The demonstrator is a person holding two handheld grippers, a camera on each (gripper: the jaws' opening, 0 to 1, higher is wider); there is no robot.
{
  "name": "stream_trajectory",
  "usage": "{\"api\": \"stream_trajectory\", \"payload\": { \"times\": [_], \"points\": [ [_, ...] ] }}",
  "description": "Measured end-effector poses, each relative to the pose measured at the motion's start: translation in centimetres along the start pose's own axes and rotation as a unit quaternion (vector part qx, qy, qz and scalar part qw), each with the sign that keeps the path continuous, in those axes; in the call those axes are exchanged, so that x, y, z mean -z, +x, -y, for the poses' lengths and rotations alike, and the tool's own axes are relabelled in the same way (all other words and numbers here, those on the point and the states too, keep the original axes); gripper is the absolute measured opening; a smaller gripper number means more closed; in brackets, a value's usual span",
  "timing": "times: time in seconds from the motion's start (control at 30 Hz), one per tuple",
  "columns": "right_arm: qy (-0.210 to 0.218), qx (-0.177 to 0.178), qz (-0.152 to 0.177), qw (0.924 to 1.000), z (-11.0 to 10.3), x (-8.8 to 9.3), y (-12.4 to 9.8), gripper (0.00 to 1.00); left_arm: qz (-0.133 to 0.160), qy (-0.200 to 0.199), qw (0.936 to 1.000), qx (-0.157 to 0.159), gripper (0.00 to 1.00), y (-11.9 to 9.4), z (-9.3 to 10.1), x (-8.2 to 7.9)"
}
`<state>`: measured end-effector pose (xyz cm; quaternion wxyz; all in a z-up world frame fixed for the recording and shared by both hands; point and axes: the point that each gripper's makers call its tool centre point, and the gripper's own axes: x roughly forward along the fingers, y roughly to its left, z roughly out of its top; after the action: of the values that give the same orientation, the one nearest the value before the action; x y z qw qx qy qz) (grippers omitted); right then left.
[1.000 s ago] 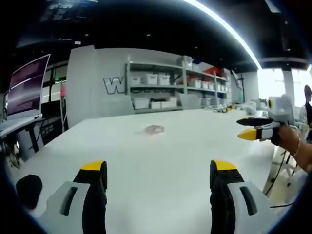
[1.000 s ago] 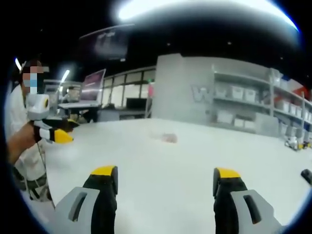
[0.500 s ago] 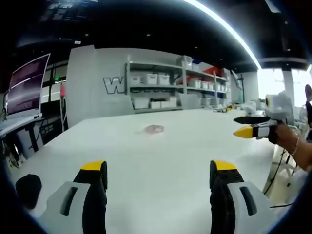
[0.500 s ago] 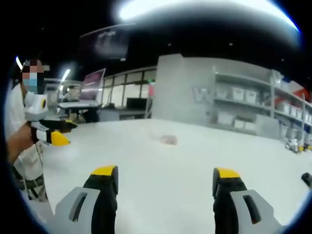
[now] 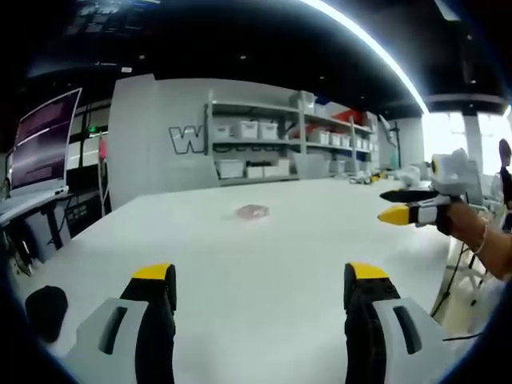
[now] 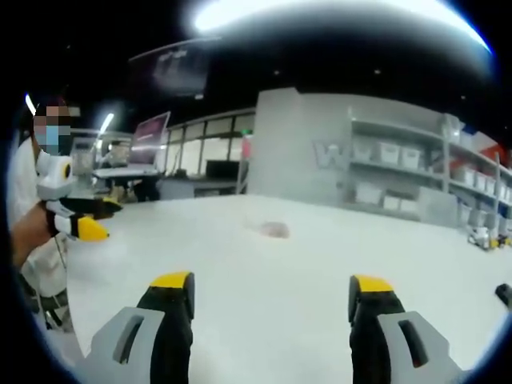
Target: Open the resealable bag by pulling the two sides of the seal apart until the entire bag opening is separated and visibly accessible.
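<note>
Left gripper view: both grippers wide open and empty above a white worktop (image 5: 264, 264), the bag far off.

The left gripper (image 5: 260, 276) hangs over the near edge, jaws spread and clasping nothing; the right gripper (image 5: 400, 205) enters at the right edge, held in a hand (image 5: 468, 228), its jaws parted. The resealable bag (image 5: 253, 212) lies flat towards the far edge, well apart from both. In the right gripper view the bag (image 6: 274, 230) sits mid-worktop beyond the right gripper (image 6: 272, 286), the left gripper (image 6: 92, 218) at the left edge. Shelves (image 5: 272, 144) stand behind.
</note>
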<state>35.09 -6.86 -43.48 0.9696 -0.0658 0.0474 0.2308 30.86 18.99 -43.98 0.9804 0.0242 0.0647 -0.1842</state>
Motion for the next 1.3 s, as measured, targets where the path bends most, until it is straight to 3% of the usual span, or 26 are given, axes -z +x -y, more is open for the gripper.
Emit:
{"api": "stream_trajectory", "payload": {
  "times": [1.3],
  "points": [
    [-0.007,-0.01,-0.004,0.9999,-0.4,-0.8,2.2,0.79,0.0,-0.001,1.0,-0.001,0.83,0.0,-0.4,0.1]
  ]
}}
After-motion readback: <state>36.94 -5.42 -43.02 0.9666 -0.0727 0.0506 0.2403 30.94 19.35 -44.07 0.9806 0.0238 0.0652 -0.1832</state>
